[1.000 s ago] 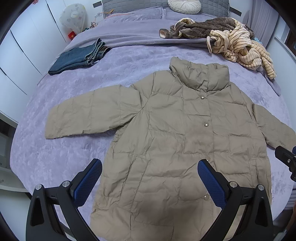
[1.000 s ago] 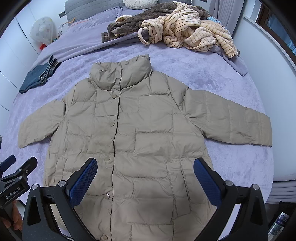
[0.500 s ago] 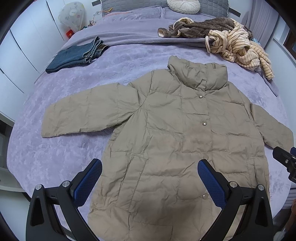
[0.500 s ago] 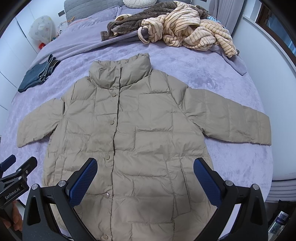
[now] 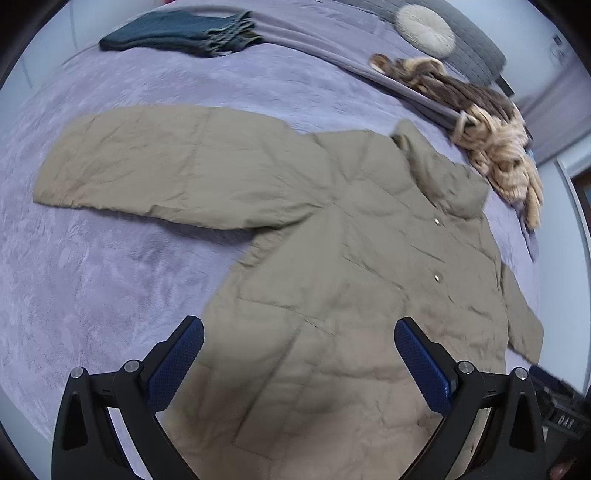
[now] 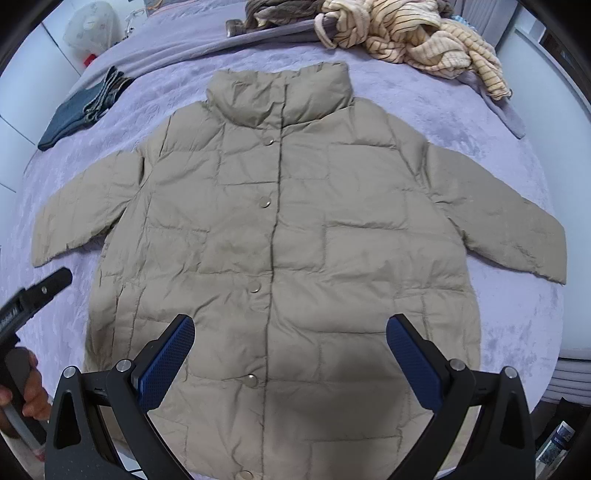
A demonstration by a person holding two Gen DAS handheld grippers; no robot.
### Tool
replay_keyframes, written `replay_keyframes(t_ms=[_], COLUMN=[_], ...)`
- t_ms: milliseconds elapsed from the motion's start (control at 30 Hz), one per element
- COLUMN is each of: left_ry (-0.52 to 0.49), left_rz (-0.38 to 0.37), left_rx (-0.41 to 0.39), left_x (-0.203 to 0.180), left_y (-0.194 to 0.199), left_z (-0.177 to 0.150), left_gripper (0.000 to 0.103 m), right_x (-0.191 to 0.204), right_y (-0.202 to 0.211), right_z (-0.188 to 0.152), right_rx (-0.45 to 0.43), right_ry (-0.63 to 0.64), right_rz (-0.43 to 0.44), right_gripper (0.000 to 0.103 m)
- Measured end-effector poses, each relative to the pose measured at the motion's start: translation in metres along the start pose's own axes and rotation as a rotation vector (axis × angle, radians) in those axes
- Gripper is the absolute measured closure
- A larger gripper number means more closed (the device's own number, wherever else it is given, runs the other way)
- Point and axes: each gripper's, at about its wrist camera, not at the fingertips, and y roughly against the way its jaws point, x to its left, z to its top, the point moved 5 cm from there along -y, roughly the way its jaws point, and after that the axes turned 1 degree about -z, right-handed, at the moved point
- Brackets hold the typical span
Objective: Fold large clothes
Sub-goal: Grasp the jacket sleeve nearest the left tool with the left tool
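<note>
Khaki quilted puffer jacket (image 6: pixel 295 229) lies flat, front up, on the purple bedspread (image 6: pixel 498 158), snaps closed down the placket, stand collar (image 6: pixel 277 92) toward the headboard, both sleeves spread out to the sides; fabric lightly creased, hem nearest the cameras. Left sleeve (image 5: pixel 166 166) lies fully extended on the bedspread in the left wrist view, which is motion-blurred. Right gripper (image 6: pixel 290 354) hovers over the lower front of the jacket, roughly centred on the placket, jaws wide, blue pads (image 6: pixel 166 362) clear of the fabric, holding nothing. Left gripper (image 5: pixel 299 362) hangs over the jacket's lower left side near the side seam, jaws equally wide, nothing between them; contact with the fabric not evident. In the right wrist view the left gripper's body enters at lower left, with the person's hand (image 6: pixel 26 387) wrapped round its handle. Folded jeans (image 6: pixel 81 107) sit on the far left of the bed, apart from the jacket; a heap of striped cream and brown clothes (image 6: pixel 406 33) lies beyond the collar, not touching it. Round cushion (image 5: pixel 424 29) at the headboard.
</note>
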Motion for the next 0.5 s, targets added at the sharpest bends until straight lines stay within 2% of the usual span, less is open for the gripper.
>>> replay_keyframes(t_ms=[233,367,500], left_ry=[0.304,0.370,0.425], left_rz=[-0.106,-0.109,-0.096], left_rx=[-0.080,-0.090,-0.142], left_x=[0.128,0.177,0.207], left_y=[-0.041,-0.074,-0.090], left_z=[0.056,0.083,0.110], left_gripper=[0.000,0.000,0.002], right_x=[0.065,0.092,0.112], right_y=[-0.042,-0.062,-0.081], right_z=[0.011,0.017,0.025], right_rx=[0.073,0.088,0.103], right_ry=[0.066,0.083,0.062], right_rz=[0.053,0.065,0.086], right_gripper=[0.000,0.000,0.000])
